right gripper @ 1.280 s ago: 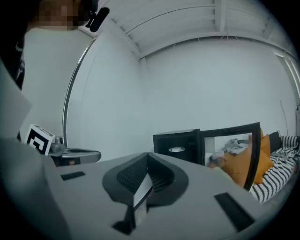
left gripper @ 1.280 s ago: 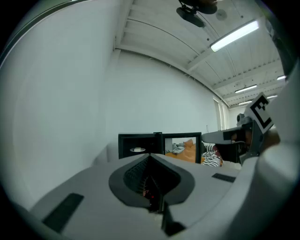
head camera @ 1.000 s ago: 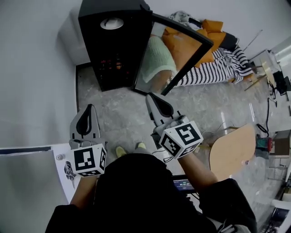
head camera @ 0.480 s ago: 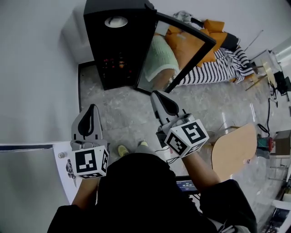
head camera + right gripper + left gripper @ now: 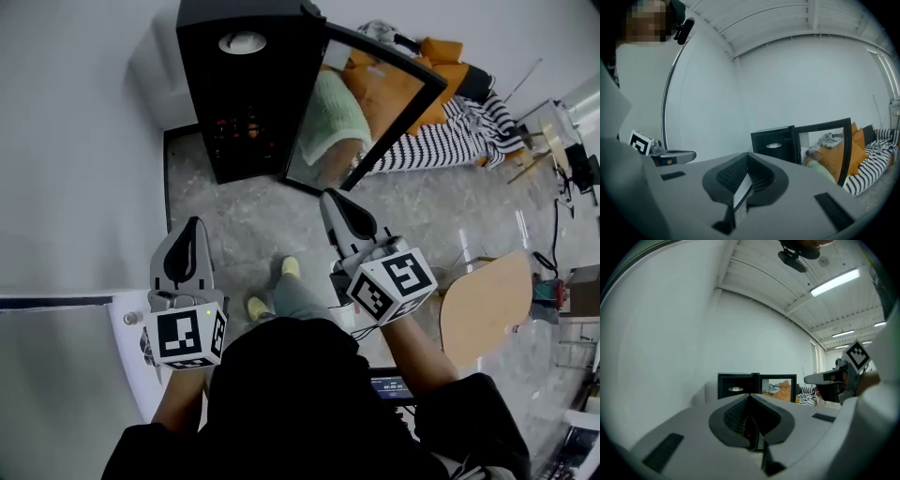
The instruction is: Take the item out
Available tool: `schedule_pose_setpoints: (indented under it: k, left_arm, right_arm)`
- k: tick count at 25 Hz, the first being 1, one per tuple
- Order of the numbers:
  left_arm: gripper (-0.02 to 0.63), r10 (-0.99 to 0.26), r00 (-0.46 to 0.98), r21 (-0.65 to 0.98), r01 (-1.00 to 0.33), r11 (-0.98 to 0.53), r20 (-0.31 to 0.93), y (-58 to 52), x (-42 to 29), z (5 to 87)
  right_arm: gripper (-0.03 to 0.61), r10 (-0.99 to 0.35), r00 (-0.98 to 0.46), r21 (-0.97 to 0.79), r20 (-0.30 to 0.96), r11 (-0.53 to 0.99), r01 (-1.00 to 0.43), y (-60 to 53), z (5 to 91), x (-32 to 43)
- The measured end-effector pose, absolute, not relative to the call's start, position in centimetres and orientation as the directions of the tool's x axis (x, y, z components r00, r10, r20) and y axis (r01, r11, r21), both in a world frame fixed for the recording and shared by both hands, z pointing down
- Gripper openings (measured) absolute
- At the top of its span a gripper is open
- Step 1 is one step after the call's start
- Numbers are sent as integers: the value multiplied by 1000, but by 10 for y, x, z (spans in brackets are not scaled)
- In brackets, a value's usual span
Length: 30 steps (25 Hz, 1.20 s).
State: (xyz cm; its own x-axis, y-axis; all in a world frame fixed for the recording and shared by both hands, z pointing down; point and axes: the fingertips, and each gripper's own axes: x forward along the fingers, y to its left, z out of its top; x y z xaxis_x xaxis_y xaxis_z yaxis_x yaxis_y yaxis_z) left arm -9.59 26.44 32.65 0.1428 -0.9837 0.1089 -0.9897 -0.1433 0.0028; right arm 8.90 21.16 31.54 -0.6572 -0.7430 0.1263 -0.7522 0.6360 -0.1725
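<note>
Black cabinet [image 5: 246,112], glass door [image 5: 361,112] wide open

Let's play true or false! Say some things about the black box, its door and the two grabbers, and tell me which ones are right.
1. The door of the black cabinet stands open. True.
2. The right gripper holds the white item. False: its jaws are shut on nothing, and the white item sits inside the black cabinet.
3. The left gripper has its jaws spread wide. False: they are together, with nothing between them.
4. Neither gripper touches the black cabinet. True: both are short of it, over the floor.
</note>
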Motion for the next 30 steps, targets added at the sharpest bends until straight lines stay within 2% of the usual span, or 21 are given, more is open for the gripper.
schedule_pose_setpoints:
  k: [30]
  left_arm:
    - [8,-980,122,-15,-992,-125,155,184,-121,333]
  right_arm:
    - [5,-702,-696,-236,151,658,-715,128,337,51]
